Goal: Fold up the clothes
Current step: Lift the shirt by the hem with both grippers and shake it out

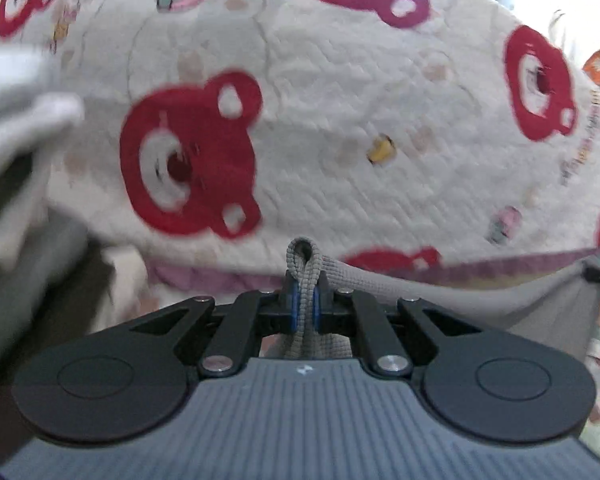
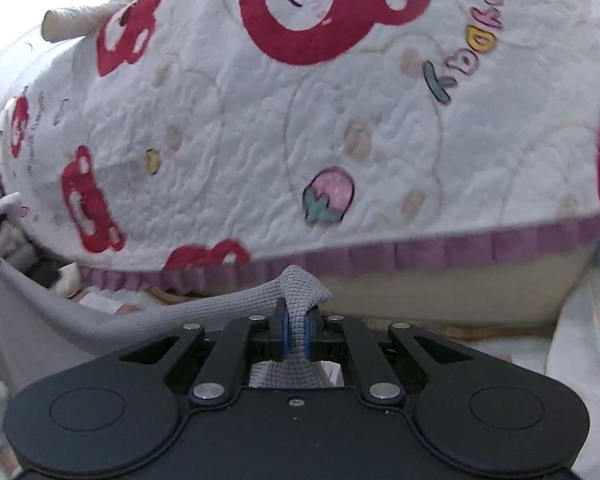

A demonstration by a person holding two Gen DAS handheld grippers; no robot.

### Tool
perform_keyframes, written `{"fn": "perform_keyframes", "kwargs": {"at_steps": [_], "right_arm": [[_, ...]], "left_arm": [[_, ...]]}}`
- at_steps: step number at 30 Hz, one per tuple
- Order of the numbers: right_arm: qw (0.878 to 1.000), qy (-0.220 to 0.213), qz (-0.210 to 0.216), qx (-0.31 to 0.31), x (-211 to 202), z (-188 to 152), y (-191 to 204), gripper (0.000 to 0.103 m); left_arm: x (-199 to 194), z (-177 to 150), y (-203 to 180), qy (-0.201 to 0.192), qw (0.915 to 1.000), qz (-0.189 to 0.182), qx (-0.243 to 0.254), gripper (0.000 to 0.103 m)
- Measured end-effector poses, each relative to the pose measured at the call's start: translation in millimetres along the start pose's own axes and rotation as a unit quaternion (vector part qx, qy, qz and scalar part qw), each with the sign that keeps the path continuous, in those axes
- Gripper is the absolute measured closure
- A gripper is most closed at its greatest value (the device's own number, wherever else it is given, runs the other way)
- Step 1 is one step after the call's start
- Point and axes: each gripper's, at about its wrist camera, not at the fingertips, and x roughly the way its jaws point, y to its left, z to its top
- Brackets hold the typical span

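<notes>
Bed: white quilt (image 1: 340,100) printed with red bear faces, a strawberry and coloured letters, trimmed with a purple ruffle (image 2: 420,250) along its near edge.
Garment: grey knitted cloth (image 2: 80,324), hanging off the bed's near edge, stretched between the two grippers.
Left gripper (image 1: 305,308): jaws pinched tight on a fold of the grey cloth; a loop of it sticks up above the blue pads.
Right gripper (image 2: 296,336): jaws clamped on another bunched bit of the same cloth, which peaks above the pads and trails away to the left.
Left of the bed: other pale clothes (image 1: 16,112), blurred.
</notes>
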Motion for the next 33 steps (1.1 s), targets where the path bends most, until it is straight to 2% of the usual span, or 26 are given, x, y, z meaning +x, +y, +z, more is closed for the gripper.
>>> {"fn": "perform_keyframes", "kwargs": {"at_steps": [3,7,9,10,13,15,17,19,20,22,23,25,29,31,33], "right_arm": [[0.999,-0.035,-0.008,-0.004,9,31,-2,0.096],[0.992,-0.126,-0.008,-0.020,-25,62,0,0.096],[0.986,-0.164,-0.017,-0.030,-49,60,1,0.096],[0.982,-0.183,-0.022,-0.035,-61,60,1,0.096],[0.980,-0.187,-0.046,-0.053,-81,30,0,0.096],[0.982,-0.174,-0.044,-0.056,-88,-5,-2,0.095],[0.985,-0.156,-0.041,-0.058,-90,-55,-6,0.095],[0.993,-0.107,-0.048,-0.013,-82,-109,-15,0.095],[0.995,-0.080,-0.051,0.015,-76,-138,-21,0.095],[0.997,-0.030,-0.054,0.052,-68,-182,-25,0.095],[0.997,-0.005,-0.051,0.060,-65,-199,-26,0.095],[0.996,0.016,-0.050,0.068,-66,-217,-26,0.095],[0.995,0.040,-0.050,0.071,-69,-226,-32,0.094],[0.995,0.053,-0.047,0.075,-74,-226,-34,0.092],[0.993,0.065,-0.042,0.084,-83,-223,-33,0.088]], "left_arm": [[-6,33,-11,-0.045,0.9989,-0.010,0.009,0.097],[-39,63,-24,-0.107,0.9931,-0.038,0.031,0.097],[-65,57,-25,-0.128,0.9891,-0.061,0.038,0.097],[-73,46,-25,-0.127,0.9885,-0.069,0.045,0.097],[-98,10,-26,-0.117,0.9869,-0.090,0.064,0.097],[-100,-30,-22,-0.074,0.9903,-0.094,0.069,0.097],[-95,-80,-16,-0.021,0.9912,-0.104,0.078,0.096],[-81,-124,-12,0.060,0.9912,-0.089,0.078,0.096],[-71,-141,-9,0.111,0.9878,-0.085,0.068,0.096],[-53,-162,-9,0.203,0.9719,-0.084,0.084,0.096],[-50,-169,-9,0.219,0.9681,-0.080,0.093,0.097],[-47,-175,-11,0.245,0.9612,-0.079,0.100,0.097],[-45,-161,-10,0.232,0.9663,-0.085,0.072,0.097],[-44,-156,-9,0.244,0.9646,-0.085,0.052,0.097],[-48,-152,-15,0.261,0.9599,-0.082,0.062,0.096]]}}
